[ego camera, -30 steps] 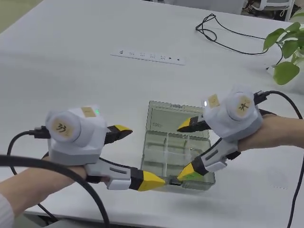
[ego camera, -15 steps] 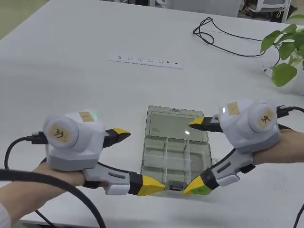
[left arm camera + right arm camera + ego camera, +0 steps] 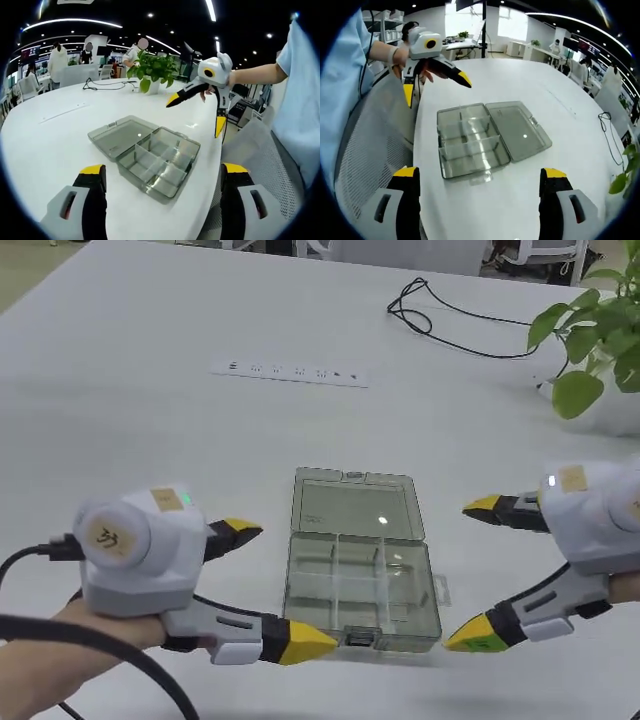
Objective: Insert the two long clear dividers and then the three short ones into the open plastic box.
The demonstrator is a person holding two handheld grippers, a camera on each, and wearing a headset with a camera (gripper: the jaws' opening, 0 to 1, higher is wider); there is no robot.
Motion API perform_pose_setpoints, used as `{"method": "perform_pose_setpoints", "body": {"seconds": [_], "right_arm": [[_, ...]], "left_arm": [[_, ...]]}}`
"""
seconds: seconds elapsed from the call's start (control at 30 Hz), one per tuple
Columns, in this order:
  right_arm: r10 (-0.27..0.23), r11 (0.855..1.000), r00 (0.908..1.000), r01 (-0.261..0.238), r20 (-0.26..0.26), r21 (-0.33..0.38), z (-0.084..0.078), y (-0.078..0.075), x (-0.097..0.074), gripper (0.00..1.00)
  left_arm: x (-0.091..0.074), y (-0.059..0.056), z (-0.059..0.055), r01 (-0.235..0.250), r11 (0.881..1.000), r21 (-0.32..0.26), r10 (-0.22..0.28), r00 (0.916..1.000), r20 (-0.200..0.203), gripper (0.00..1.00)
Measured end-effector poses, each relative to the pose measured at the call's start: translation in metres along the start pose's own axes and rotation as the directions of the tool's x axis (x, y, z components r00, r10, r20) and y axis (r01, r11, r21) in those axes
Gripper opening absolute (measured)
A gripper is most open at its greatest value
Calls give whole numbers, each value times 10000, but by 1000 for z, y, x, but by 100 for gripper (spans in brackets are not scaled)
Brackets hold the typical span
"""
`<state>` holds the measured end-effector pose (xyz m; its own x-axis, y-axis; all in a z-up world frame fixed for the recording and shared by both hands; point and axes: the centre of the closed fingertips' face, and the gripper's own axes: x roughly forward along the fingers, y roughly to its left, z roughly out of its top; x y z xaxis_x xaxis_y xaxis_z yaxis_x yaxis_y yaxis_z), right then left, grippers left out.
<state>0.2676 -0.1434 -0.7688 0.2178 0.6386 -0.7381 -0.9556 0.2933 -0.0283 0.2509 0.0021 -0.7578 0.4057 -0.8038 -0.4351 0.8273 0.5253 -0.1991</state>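
Behind its jaws the right gripper [image 3: 470,575] runs off the picture's edge; ahead of them, dividers [image 3: 338,570] in the box [image 3: 355,502] are too faint to count.

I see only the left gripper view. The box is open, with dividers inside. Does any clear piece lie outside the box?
Observer: Yes. In the right gripper view a small clear piece lies on the table beside the box wall nearest the right gripper. I cannot tell if it is a divider.
Operator: Where does my left gripper stand?
Observer: In the head view the left gripper is at the box's left side, jaws open, lower tip near the front left corner.
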Motion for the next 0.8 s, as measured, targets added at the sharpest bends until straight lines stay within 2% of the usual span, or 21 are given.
{"method": "perform_pose_setpoints", "body": {"seconds": [0.1, 0.27, 0.4, 0.5, 0.57, 0.67, 0.77, 0.8], "right_arm": [[-117, 9998, 9998, 120, -159, 177, -13, -2, -8, 100], [-405, 9989, 9954, 425, -863, 221, -42, -11, -24, 100], [-642, 9977, 9873, 666, -1453, 114, -66, -21, -37, 98], [-579, 9982, 9792, 595, -1944, 23, -83, -23, -44, 96], [-619, 9981, 9689, 586, -2396, -210, -95, -27, -49, 94], [-545, 9983, 9602, 473, -2738, -331, -107, -29, -52, 91], [-221, 9992, 9424, 94, -3336, -396, -122, -28, -55, 85], [-246, 9979, 9379, 26, -3460, -641, -125, -30, -55, 83]], "left_arm": [[0, 3, 0, -108, 9999, 30, 108, 9999, -4, 100], [-2, 5, 1, -252, 9997, 46, 252, 9997, 0, 100], [-3, 6, 0, -297, 9995, 52, 297, 9995, -48, 100], [-3, 5, -1, -316, 9995, 22, 316, 9995, -66, 100], [-4, 5, -1, -316, 9995, -10, 316, 9995, -57, 100], [-4, 5, -3, -326, 9995, -17, 326, 9994, -69, 100], [-4, 5, -5, -321, 9995, -35, 321, 9994, -116, 100], [-4, 5, -5, -315, 9995, -41, 315, 9994, -116, 100]]}}
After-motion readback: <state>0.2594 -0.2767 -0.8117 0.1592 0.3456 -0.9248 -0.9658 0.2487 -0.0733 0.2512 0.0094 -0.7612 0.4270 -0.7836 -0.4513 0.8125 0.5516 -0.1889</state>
